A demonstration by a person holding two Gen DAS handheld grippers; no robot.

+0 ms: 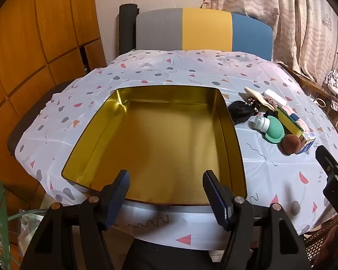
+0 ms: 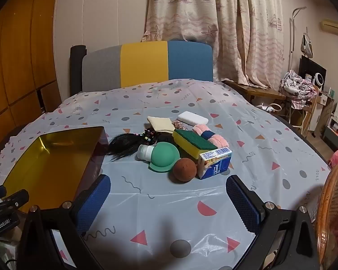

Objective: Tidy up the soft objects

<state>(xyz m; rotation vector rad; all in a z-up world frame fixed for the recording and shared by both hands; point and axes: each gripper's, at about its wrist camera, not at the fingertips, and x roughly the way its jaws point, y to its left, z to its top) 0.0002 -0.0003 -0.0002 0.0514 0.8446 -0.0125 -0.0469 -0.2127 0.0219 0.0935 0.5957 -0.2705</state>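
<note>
Soft objects [image 2: 180, 144] lie heaped on the desk [image 2: 259, 180] just right of the empty gold tin [image 1: 160, 139]. Grabbing into so tight a pile could catch two items at once, or roll the brown ball [image 2: 184, 170] away, I judge. Left gripper [image 1: 166, 191] hangs over the tin's near edge, jaws wide, holding nothing; right gripper [image 2: 169, 200] hovers before the heap, jaws wide and empty too.

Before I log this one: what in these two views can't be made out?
- Carton, right wrist: print too small to read; in the left wrist view, mostly hidden behind the ball and sponge.
- Dark item behind the green cap: mostly covered.
- Tin, right wrist: near corner hidden by the left gripper.
</note>
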